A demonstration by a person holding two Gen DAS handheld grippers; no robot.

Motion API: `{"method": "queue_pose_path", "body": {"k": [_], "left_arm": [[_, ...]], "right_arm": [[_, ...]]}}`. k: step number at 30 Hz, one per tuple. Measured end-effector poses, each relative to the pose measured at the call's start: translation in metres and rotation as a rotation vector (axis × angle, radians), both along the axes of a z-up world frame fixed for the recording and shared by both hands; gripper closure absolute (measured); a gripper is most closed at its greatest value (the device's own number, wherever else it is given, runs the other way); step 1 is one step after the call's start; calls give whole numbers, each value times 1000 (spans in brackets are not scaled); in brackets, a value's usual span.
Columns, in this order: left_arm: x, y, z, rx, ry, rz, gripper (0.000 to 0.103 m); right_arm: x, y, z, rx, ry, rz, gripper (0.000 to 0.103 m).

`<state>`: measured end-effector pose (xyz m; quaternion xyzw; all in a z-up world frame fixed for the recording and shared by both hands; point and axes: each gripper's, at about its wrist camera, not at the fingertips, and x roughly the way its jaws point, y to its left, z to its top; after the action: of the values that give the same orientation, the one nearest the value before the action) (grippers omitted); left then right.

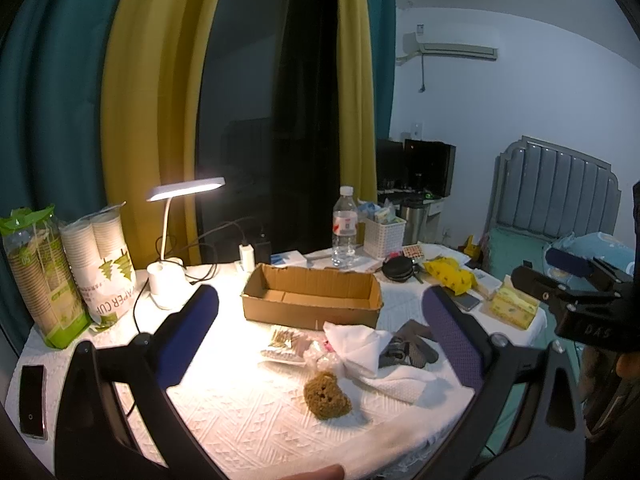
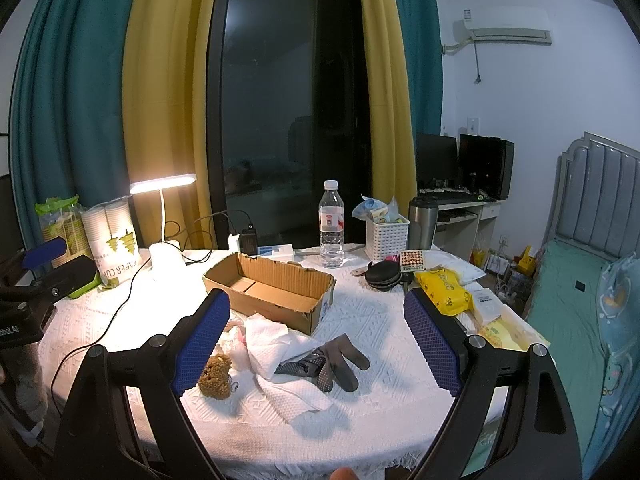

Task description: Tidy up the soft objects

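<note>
An empty cardboard box [image 1: 312, 296] [image 2: 272, 288] stands mid-table. In front of it lie a brown sponge [image 1: 326, 396] [image 2: 216, 376], white paper towels [image 1: 360, 344] [image 2: 272, 344], a grey glove [image 2: 336, 362] [image 1: 408, 346] and a clear plastic packet [image 1: 288, 346]. My left gripper [image 1: 320, 344] is open, held above the sponge and towels. My right gripper [image 2: 316, 344] is open, held above the glove and towels. Both are empty. Each gripper shows at the edge of the other's view: the right gripper [image 1: 576, 276], the left gripper [image 2: 44, 260].
A lit desk lamp [image 1: 176, 240], paper cup packs [image 1: 72, 264], a phone [image 1: 32, 400], a water bottle [image 2: 331, 228], a white basket [image 2: 386, 236], a yellow pouch [image 2: 444, 288] and tissue packs crowd the table edges. A bed [image 2: 580, 300] stands at the right.
</note>
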<state>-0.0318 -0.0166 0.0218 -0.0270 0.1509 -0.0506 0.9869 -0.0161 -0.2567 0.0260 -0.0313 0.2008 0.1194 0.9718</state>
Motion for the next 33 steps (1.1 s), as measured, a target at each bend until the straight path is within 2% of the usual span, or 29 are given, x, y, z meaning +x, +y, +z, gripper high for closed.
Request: {"method": "queue_pose_path", "body": {"k": [10, 14, 19, 29, 33], "left_arm": [[7, -1, 0, 0, 5, -8, 0], [19, -2, -9, 1, 36, -13, 0], [48, -6, -36, 8, 132, -18, 0], [114, -16, -119, 24, 392, -44, 1], [135, -22, -149, 36, 469, -52, 2]], "right_arm": [[2, 1, -2, -1, 6, -1, 12], [11, 1, -11, -3, 30, 4, 12], [34, -1, -32, 0, 96, 2, 12], [93, -11, -104, 5, 301, 1, 12], [119, -16, -132, 5, 378, 2, 12]]}}
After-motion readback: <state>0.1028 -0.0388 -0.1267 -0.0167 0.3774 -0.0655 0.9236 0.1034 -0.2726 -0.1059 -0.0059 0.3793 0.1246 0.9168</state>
